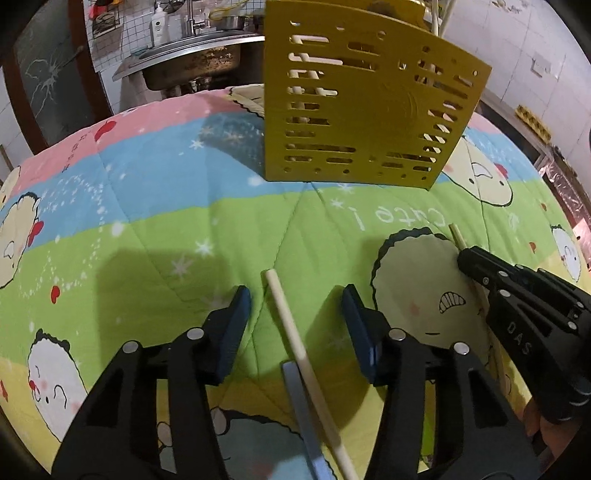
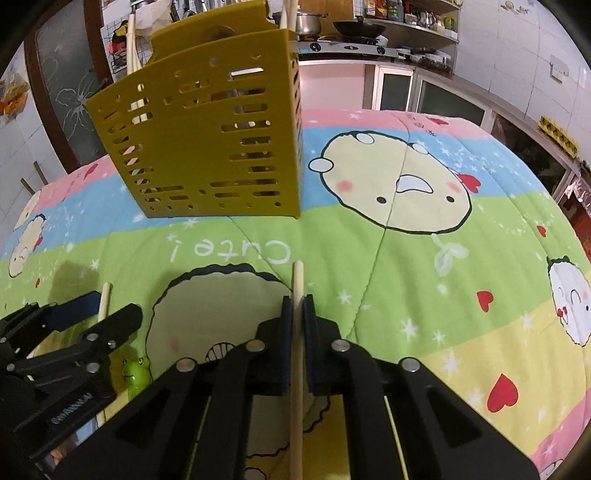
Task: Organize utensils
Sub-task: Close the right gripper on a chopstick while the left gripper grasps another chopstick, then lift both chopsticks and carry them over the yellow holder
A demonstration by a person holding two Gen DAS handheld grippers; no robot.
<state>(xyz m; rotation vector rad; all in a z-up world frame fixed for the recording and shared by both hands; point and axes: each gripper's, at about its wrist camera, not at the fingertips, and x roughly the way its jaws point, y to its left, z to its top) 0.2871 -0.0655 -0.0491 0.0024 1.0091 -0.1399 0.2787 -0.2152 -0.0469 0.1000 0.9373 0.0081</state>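
Two chopsticks, one at each of your grippers

Left wrist view: your left gripper point(image 1: 295, 310) stands apart, a chopstick point(image 1: 306, 369) lying between its pads on the quilt point(image 1: 147, 236), untouched; the yellow holder point(image 1: 369, 110) stands toward the far edge. Right wrist view: your right gripper point(image 2: 298, 332) is clamped on a second chopstick point(image 2: 297, 387), the holder point(image 2: 207, 140) beyond at the far left.

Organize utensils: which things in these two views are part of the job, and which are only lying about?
Part of the job:
yellow utensil holder
chopstick clamped in the right gripper
chopstick between the left gripper's open fingers

Lying about:
cartoon quilt
green frog toy
sink
pot
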